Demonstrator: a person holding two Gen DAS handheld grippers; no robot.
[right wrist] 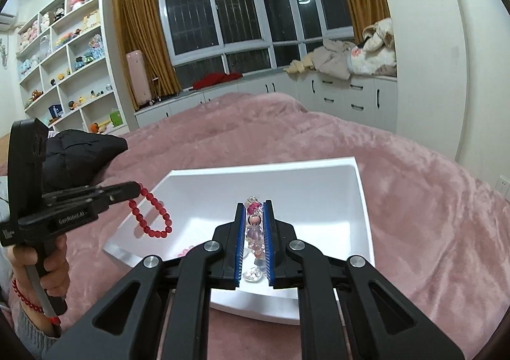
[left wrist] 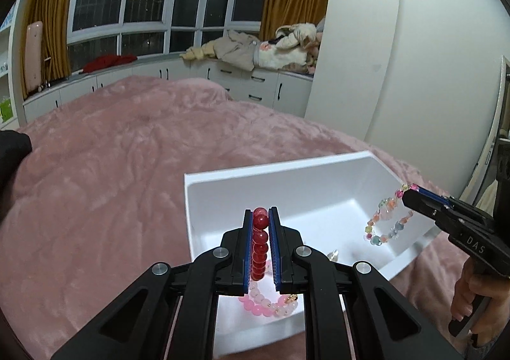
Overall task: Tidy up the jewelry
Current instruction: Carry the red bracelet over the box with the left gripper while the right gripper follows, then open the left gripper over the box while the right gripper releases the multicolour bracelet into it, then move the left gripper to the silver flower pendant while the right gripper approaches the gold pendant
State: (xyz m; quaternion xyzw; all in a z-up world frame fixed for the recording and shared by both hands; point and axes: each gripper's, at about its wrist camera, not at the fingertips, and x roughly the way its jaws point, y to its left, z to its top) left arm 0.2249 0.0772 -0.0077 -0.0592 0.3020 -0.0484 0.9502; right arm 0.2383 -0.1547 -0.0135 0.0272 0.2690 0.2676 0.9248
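Left wrist view: the left gripper [left wrist: 261, 216] has its fingers [left wrist: 274, 245] clamped on a red bead bracelet [left wrist: 258, 245], whose beads stack in a line running along the fingers, away from the camera. It hangs over the near left part of a white box [left wrist: 287, 175] that sits on a pink bed cover [left wrist: 111, 168]. A pale pink bracelet [left wrist: 271, 305] lies on the box floor below the fingers. At the right edge, the right gripper [left wrist: 411, 192] is closed on a multicoloured bead bracelet [left wrist: 387, 223], which dangles as a loop over the box's right side.

In the right wrist view the multicoloured bracelet [right wrist: 255, 238] lies lengthwise between the closed fingers [right wrist: 267, 242], pointing ahead over the box [right wrist: 360, 200]. The left gripper [right wrist: 137, 187] reaches in from the left, its red bracelet [right wrist: 153, 216] hanging as a loop at the box's left rim. A hand [right wrist: 47, 267] grips that tool's handle.
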